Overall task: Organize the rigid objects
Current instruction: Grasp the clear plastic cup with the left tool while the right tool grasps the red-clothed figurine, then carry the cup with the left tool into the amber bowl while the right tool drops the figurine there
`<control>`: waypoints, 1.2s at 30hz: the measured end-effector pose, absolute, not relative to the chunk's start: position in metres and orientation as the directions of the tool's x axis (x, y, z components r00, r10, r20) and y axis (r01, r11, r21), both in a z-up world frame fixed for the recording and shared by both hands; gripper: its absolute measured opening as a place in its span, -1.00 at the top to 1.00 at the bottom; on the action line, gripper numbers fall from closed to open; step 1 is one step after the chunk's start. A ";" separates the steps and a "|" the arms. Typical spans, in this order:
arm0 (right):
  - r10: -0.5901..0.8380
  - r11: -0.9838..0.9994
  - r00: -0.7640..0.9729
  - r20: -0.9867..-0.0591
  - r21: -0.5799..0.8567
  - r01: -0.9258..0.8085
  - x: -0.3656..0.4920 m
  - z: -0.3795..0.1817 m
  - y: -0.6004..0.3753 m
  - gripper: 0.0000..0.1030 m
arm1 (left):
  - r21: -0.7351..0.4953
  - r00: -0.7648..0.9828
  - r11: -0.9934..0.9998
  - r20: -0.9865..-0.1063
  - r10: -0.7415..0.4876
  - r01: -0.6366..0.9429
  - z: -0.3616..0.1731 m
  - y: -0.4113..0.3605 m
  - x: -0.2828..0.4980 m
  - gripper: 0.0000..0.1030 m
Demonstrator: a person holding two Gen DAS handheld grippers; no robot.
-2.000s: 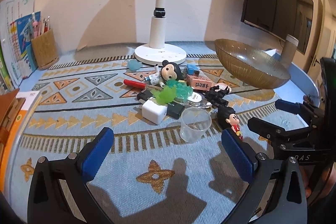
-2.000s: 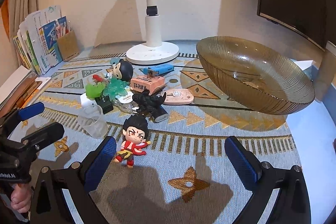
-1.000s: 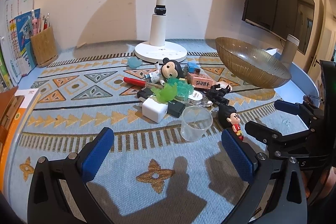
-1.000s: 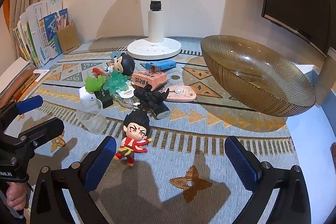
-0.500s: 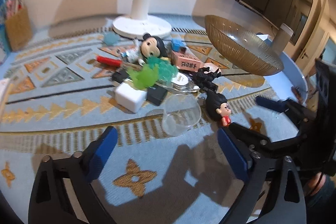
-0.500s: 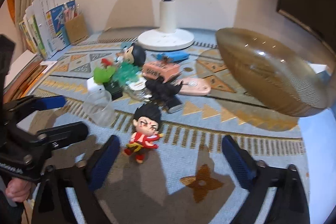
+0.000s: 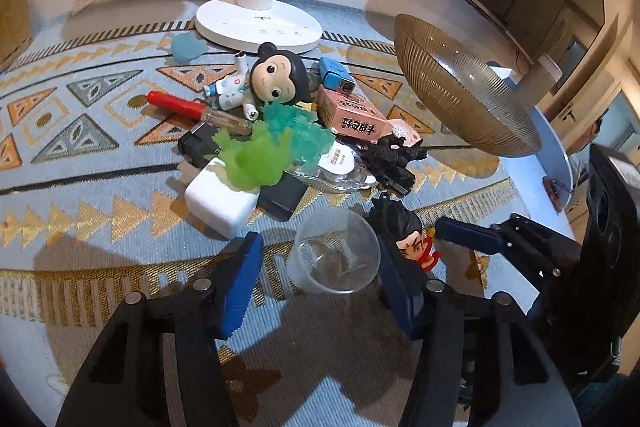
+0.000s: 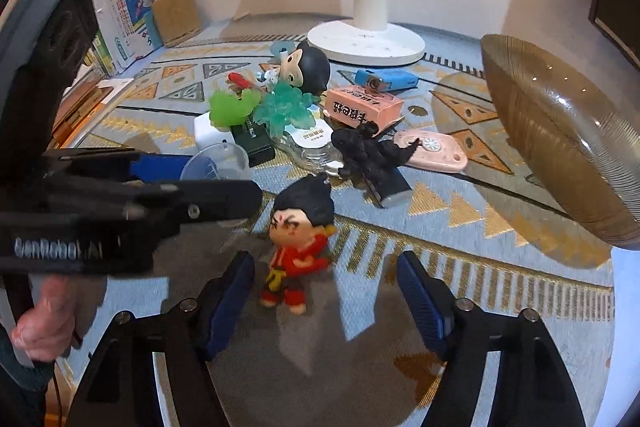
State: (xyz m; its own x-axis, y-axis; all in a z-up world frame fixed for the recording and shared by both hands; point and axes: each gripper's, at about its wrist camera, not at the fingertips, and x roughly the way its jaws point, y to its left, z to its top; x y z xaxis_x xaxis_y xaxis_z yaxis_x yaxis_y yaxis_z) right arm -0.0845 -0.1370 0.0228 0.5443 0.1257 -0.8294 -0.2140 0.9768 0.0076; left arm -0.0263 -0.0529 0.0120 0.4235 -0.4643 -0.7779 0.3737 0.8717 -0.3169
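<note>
A clear plastic cup stands on the patterned mat, between the open fingers of my left gripper, untouched as far as I can tell. The cup also shows in the right wrist view, partly behind the left gripper's body. A small red-clothed, black-haired figurine stands between the open fingers of my right gripper, nearer the left finger; it also shows in the left wrist view. A pile of small items lies beyond: white charger, green slime toys, monkey figurine, pink box.
An amber ribbed glass bowl stands at the right, also in the left wrist view. A white lamp base is at the back. A pink remote, black toy and blue lighter lie nearby. Books and a pen holder stand at the left.
Both grippers have moved forward and down toward the pile. The left gripper's fingers now flank the cup and the right gripper's fingers flank the red figurine; both have narrowed.
</note>
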 end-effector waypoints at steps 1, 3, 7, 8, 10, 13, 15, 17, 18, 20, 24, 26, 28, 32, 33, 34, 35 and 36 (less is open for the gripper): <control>0.126 0.976 0.546 -0.828 0.006 -0.216 -0.085 0.023 -0.136 -0.21 | -0.306 0.430 0.874 -0.778 -0.458 0.377 0.012 -0.054 -0.026 -0.03; 0.117 0.975 0.555 -0.823 -0.009 -0.220 -0.085 0.024 -0.132 0.03 | -0.289 0.441 0.879 -0.779 -0.446 0.379 0.011 -0.056 -0.026 0.10; 0.115 0.970 0.573 -0.812 -0.034 -0.242 -0.086 0.025 -0.125 0.42 | -0.270 0.451 0.881 -0.778 -0.437 0.388 0.011 -0.058 -0.026 0.22; 0.106 0.970 0.577 -0.810 -0.045 -0.241 -0.087 0.025 -0.124 0.42 | -0.266 0.453 0.881 -0.778 -0.436 0.390 0.011 -0.058 -0.026 0.22; 0.097 0.968 0.584 -0.806 -0.059 -0.243 -0.088 0.026 -0.121 0.43 | -0.257 0.459 0.884 -0.777 -0.430 0.391 0.012 -0.059 -0.027 0.22; 0.089 0.969 0.594 -0.800 -0.069 -0.238 -0.089 0.027 -0.121 0.43 | -0.244 0.467 0.884 -0.776 -0.424 0.398 0.012 -0.061 -0.030 0.23; 0.086 0.971 0.604 -0.793 -0.069 -0.229 -0.091 0.029 -0.122 0.43 | -0.232 0.482 0.885 -0.769 -0.421 0.403 0.015 -0.061 -0.033 0.23; 0.089 0.976 0.618 -0.781 -0.056 -0.211 -0.095 0.034 -0.127 0.43 | -0.244 0.496 0.883 -0.752 -0.434 0.402 0.021 -0.059 -0.038 0.24; 0.109 0.980 0.625 -0.773 -0.023 -0.199 -0.097 0.038 -0.134 0.43 | -0.262 0.501 0.876 -0.738 -0.453 0.406 0.026 -0.058 -0.041 0.24; 0.144 0.984 0.638 -0.756 0.042 -0.173 -0.102 0.050 -0.149 0.43 | -0.282 0.514 0.861 -0.707 -0.485 0.424 0.040 -0.058 -0.047 0.24; 0.076 0.997 0.737 -0.672 0.047 -0.060 -0.114 0.100 -0.194 0.43 | -0.236 0.574 0.843 -0.642 -0.509 0.483 0.090 -0.076 -0.057 0.24; 0.018 0.999 0.779 -0.627 0.045 0.014 -0.118 0.126 -0.222 0.43 | -0.214 0.590 0.823 -0.606 -0.534 0.526 0.116 -0.096 -0.056 0.24; -0.059 0.994 0.800 -0.597 0.039 0.103 -0.120 0.147 -0.254 0.43 | -0.187 0.595 0.803 -0.581 -0.555 0.566 0.137 -0.128 -0.048 0.24; -0.132 0.971 0.768 -0.627 0.073 0.226 -0.107 0.152 -0.314 0.43 | -0.184 0.558 0.771 -0.592 -0.582 0.609 0.140 -0.187 -0.023 0.23; -0.121 0.968 0.750 -0.651 0.092 0.235 -0.101 0.146 -0.325 0.43 | -0.188 0.541 0.766 -0.607 -0.582 0.614 0.134 -0.202 -0.016 0.23; -0.113 0.966 0.734 -0.670 0.099 0.239 -0.097 0.141 -0.331 0.43 | -0.191 0.519 0.765 -0.634 -0.574 0.615 0.123 -0.221 -0.005 0.23; -0.110 0.965 0.714 -0.692 0.097 0.243 -0.091 0.133 -0.337 0.43 | -0.191 0.510 0.768 -0.647 -0.567 0.611 0.117 -0.229 -0.001 0.23; -0.113 0.966 0.705 -0.700 0.087 0.242 -0.089 0.128 -0.338 0.43 | -0.200 0.492 0.771 -0.667 -0.559 0.604 0.106 -0.241 0.008 0.23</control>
State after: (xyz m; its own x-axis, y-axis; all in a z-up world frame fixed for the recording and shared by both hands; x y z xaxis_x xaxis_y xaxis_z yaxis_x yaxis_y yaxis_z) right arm -0.0893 -0.3384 0.1285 0.7051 -0.1133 -0.7000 0.2416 0.9665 0.0870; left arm 0.0076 -0.2411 0.1057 0.4921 -0.5592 -0.6672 0.6043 0.7711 -0.2005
